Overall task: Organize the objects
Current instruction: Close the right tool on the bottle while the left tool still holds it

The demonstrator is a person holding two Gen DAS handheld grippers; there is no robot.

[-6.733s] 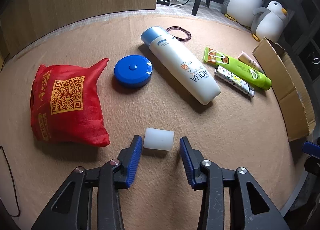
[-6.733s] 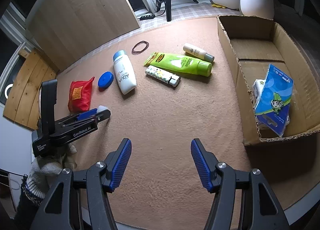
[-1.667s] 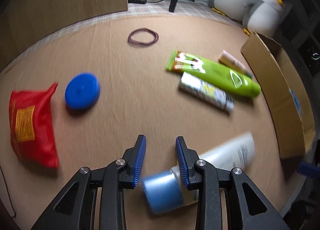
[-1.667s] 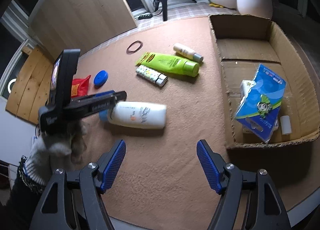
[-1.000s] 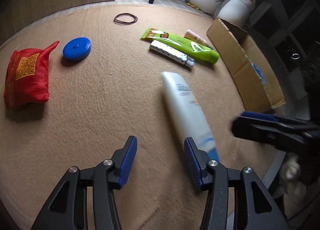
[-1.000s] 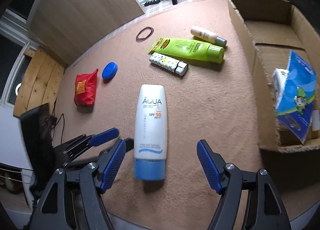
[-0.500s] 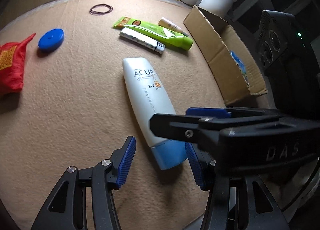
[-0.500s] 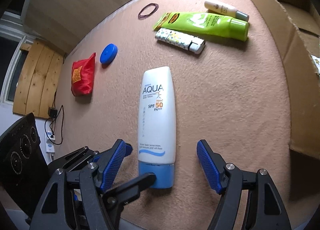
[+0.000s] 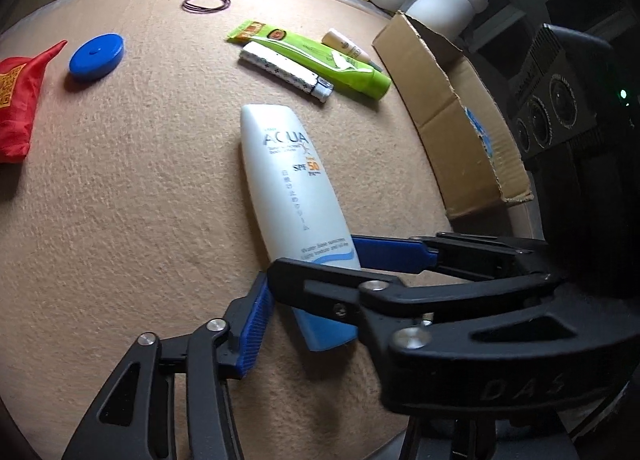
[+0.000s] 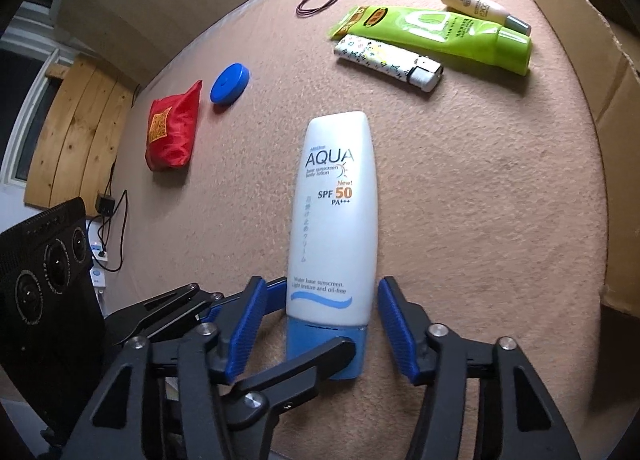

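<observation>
A white AQUA sunscreen bottle [image 10: 334, 212] with a blue cap lies flat on the tan mat, cap end nearest me; it also shows in the left wrist view [image 9: 294, 196]. My right gripper [image 10: 320, 324] is open, its blue pads on either side of the cap end and not touching it. My left gripper [image 9: 304, 324] is open around the cap too, its right finger hidden behind the right gripper's black body [image 9: 460, 320], which crosses in front. The cardboard box [image 9: 452, 116] stands at the right.
On the mat lie a green tube [image 10: 440, 34], a patterned lighter [image 10: 388, 62], a small cream bottle [image 10: 480, 8], a ring of hair bands [image 10: 318, 0], a blue round lid [image 10: 230, 83] and a red pouch [image 10: 172, 132]. Plush penguins [image 9: 444, 0] sit beyond the box.
The left gripper carried the bottle toward the near edge, laid it down and opened. The right gripper has moved in low until its open pads flank the bottle's cap end.
</observation>
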